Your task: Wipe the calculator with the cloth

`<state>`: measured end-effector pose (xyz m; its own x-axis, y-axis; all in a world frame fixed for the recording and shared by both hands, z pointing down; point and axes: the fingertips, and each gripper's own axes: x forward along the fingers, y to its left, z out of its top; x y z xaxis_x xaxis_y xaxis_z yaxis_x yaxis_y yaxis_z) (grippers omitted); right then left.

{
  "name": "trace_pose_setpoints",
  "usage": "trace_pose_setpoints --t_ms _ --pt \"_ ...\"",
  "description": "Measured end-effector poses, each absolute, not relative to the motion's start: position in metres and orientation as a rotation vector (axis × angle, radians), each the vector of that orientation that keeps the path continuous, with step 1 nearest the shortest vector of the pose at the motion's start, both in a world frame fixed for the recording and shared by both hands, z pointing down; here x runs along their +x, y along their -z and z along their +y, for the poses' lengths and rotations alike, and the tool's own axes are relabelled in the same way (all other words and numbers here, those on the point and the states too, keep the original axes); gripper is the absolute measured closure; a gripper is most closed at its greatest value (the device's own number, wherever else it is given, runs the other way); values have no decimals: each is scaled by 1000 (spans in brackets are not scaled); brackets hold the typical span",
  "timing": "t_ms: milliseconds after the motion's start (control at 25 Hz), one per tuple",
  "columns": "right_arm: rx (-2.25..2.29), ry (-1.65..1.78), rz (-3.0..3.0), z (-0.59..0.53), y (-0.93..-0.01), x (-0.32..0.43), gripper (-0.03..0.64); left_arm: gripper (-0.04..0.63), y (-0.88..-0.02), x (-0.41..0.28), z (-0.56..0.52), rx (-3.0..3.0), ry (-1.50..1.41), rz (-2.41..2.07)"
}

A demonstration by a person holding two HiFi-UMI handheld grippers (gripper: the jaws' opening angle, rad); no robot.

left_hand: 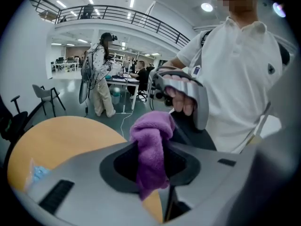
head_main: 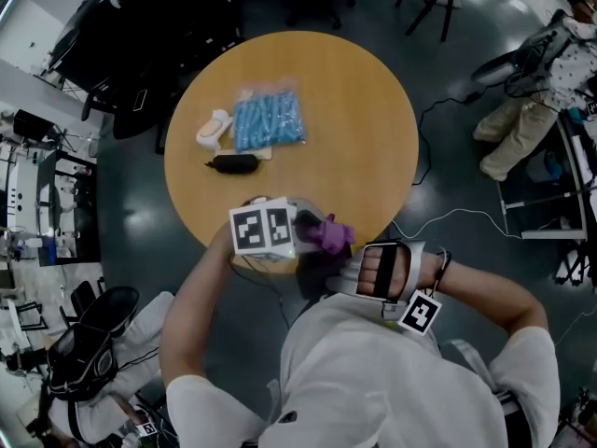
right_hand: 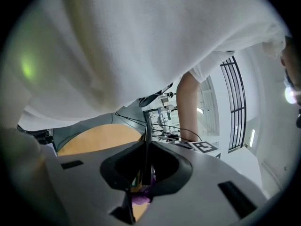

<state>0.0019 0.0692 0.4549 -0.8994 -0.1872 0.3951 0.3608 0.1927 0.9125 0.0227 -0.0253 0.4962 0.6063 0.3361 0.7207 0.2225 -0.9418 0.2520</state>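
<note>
My left gripper [left_hand: 150,160] is shut on a purple cloth [left_hand: 151,149], which bunches above the jaws and hangs down between them. In the head view the cloth [head_main: 327,235] shows beside the left gripper's marker cube [head_main: 262,229], over the near edge of the round wooden table [head_main: 364,129]. My right gripper [right_hand: 143,173] is shut on a thin dark flat thing [right_hand: 146,142] seen edge-on, apparently the calculator. A bit of the cloth [right_hand: 140,199] shows just below it. The right hand [head_main: 382,273] holds its gripper close to the body, right of the cloth.
Farther back on the table lie a blue plastic bag [head_main: 269,119], a small white object [head_main: 213,127] and a black object [head_main: 233,163]. Another person [head_main: 522,124] stands at the right, with cables [head_main: 466,217] on the floor. Chairs and desks ring the table.
</note>
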Motion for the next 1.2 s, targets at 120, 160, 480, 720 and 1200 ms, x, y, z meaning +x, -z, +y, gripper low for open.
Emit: trace_pose_setpoints --t_ms 120,160,480,720,1200 --pt "-158 1735 -2082 71 -448 2 565 483 -516 17 -26 2651 -1285 450" --pt "-160 1729 -2088 72 -447 2 565 483 -521 16 -26 2639 -1289 439" --pt "-192 1681 -2140 86 -437 7 565 483 -559 12 -25 2579 -1247 353" --pt "-105 1523 -2291 79 -415 8 565 483 -587 2 -32 2581 -1152 166" --pt "529 -69 -2786 -108 -464 74 565 483 -566 -56 -55 2678 -544 -931"
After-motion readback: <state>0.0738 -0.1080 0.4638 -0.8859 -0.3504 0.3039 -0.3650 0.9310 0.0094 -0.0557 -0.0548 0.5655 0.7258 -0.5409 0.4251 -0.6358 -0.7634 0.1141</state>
